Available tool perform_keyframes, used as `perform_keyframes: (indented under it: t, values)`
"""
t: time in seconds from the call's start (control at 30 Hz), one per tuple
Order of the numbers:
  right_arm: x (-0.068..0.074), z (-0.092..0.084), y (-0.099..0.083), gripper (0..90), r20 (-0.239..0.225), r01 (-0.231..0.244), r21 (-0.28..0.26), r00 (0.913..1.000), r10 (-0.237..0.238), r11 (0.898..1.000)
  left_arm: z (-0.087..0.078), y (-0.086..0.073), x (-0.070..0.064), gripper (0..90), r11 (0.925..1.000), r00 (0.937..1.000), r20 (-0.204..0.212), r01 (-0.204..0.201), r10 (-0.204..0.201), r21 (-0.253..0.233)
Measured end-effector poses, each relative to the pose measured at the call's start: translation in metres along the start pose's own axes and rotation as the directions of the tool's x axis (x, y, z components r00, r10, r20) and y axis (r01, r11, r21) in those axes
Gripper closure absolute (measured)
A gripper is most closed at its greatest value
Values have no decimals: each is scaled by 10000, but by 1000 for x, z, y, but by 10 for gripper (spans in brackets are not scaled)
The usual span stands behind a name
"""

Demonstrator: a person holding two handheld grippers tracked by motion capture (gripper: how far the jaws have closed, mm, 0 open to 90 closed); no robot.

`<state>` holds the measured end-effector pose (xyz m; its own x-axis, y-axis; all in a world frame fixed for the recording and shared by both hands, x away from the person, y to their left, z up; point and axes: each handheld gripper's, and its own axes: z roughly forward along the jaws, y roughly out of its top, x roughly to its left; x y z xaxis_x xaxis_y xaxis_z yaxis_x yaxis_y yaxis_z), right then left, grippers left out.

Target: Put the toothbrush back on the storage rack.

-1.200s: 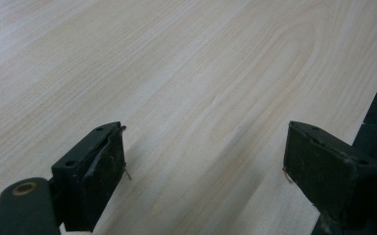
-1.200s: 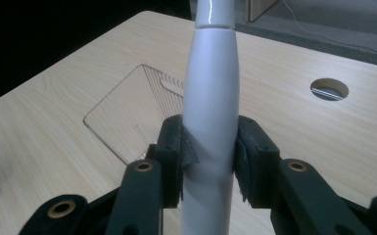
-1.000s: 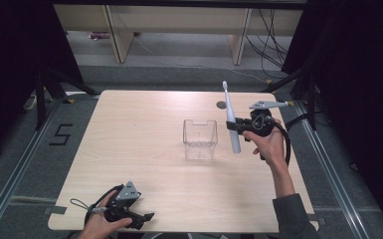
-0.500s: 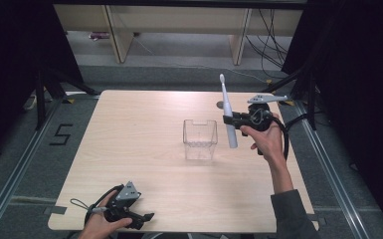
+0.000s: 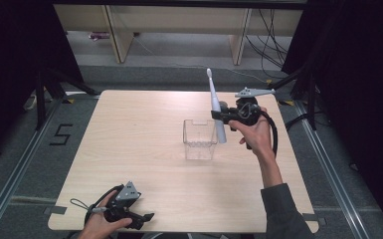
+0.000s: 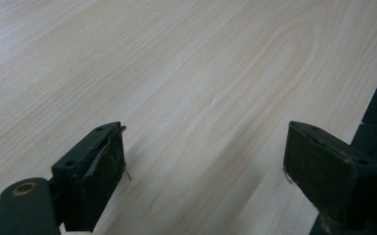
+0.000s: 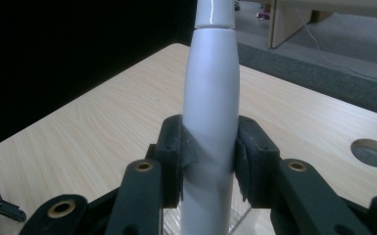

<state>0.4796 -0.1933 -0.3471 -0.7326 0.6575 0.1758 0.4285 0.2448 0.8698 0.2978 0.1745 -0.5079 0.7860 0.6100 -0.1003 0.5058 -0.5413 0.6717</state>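
One electric toothbrush [image 5: 216, 107] sits clamped mid-handle in the right hand-held gripper [image 5: 222, 115], long axis near upright, head up, lower end hanging at the clear box [image 5: 199, 140] just below-left. Left hand-held gripper [image 5: 138, 219], wide open and empty, rests far off on the tabletop [image 5: 129, 129].

A light wooden table [image 5: 144, 144] carries 1 clear box [image 5: 199, 140].

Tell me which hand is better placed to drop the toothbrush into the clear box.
The right. The right gripper is already shut on the toothbrush, holding it upright just beside the clear box. The left gripper sits open at the table's near edge, far from both.
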Motion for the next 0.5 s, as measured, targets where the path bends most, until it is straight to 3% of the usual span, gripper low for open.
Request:
perform_keyframes:
  t: [0.1,0.2,0.23,0.27,0.3,0.47,0.5]
  values:
    - [5,6,3,666,-54,-251,-1,9997,251,9997,1,0,-1,149,9999,9999,127,48,-46,-122]
    - [5,13,5,666,-40,18,3,10000,-18,10000,0,0,0,149,10000,9999,112,-65,66,-43]
    - [7,16,5,666,-189,-227,63,9996,228,9997,-1,0,0,149,10000,10000,44,-88,88,-30]
    - [6,19,6,666,-77,92,-36,9999,-92,10000,0,0,1,149,10000,10000,-24,-66,65,-48]
    - [8,21,6,666,-178,-131,-2,9998,131,9999,-1,0,1,149,10000,10000,-33,-85,85,-43]
    - [8,29,8,666,-231,27,82,9997,-25,10000,-1,1,0,149,9999,9999,-17,-106,106,-55]
    - [9,31,9,666,-213,-219,133,9995,222,9997,-1,1,0,149,9999,10000,-14,-83,83,-73]
